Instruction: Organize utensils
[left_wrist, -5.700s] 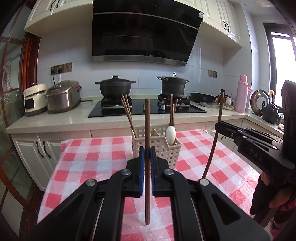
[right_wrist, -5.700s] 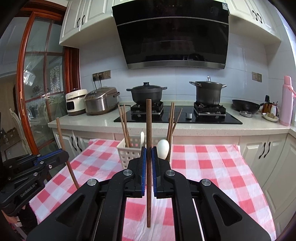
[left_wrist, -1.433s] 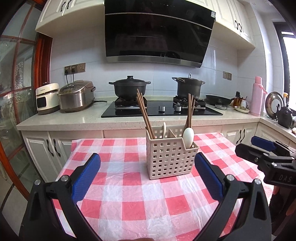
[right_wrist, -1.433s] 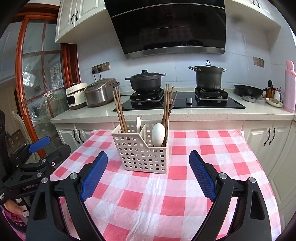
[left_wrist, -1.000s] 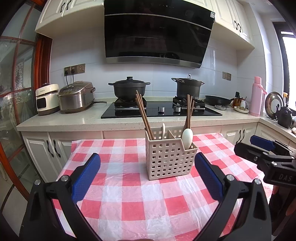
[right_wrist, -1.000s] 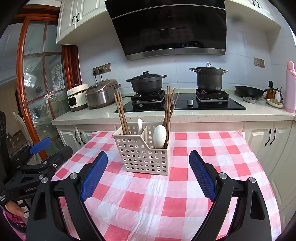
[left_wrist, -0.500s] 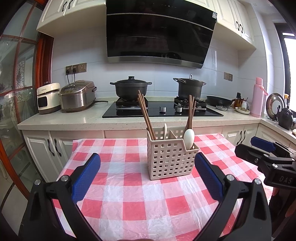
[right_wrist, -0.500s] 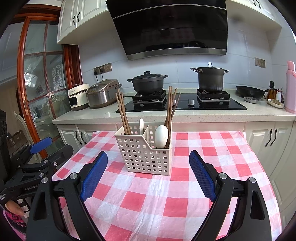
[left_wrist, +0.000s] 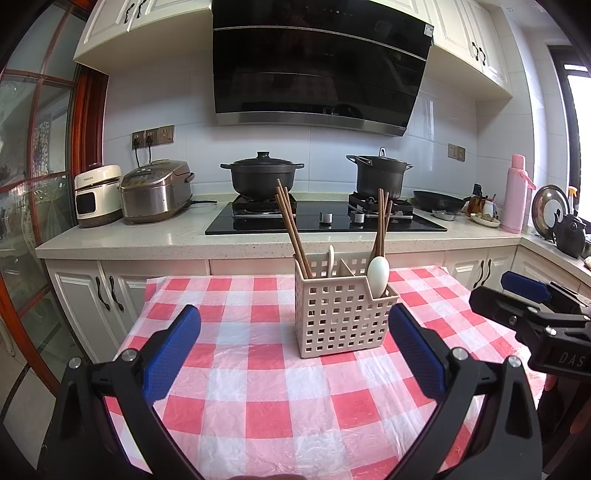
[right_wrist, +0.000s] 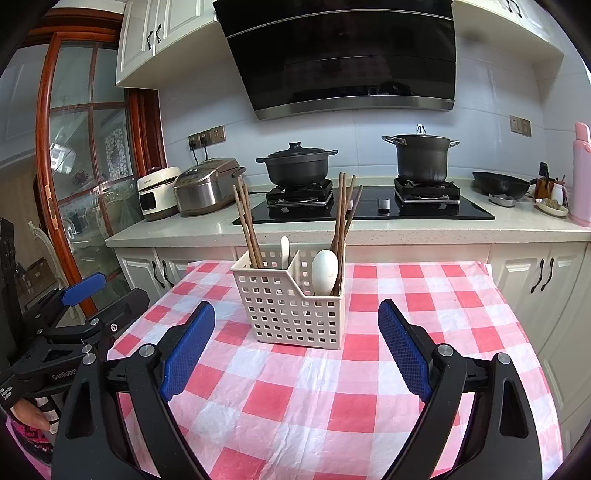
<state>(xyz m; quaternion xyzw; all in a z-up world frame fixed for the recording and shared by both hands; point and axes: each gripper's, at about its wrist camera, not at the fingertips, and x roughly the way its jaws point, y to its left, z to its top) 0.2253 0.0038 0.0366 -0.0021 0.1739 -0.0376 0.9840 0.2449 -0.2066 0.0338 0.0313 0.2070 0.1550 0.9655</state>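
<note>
- At the left of the right wrist view we see our left gripper (right_wrist: 83, 288) held off the worktop's left edge, with nothing between its jaws; in its own view they stand wide apart and empty.
- Left of centre, the worktop (right_wrist: 424, 306) under its red-and-white checked cloth lies bare on the near side; we see no loose utensil on it in either view.
- At centre stands the cream perforated utensil caddy (right_wrist: 291, 306), set toward the far half of the cloth, upright, well clear of both cloth edges.
- In its left compartment lean brown chopsticks (right_wrist: 248, 227) beside a small pale handle (right_wrist: 284, 247); in its right compartment stand more chopsticks (right_wrist: 343, 214) and a white spoon (right_wrist: 325, 273), bowl up.
- We judge the sorting essentially done: everything visible is already in the caddy, and nothing seems left to fetch.
- Lower centre, our right gripper (right_wrist: 295, 350) points at the caddy from the near side, jaws spread wide and empty, apart from it.
- To the right, the cloth runs on bare toward the worktop's right edge, so we have open room there; behind, the kitchen counter with the hob (right_wrist: 365, 210) sits beyond the far edge.
</note>
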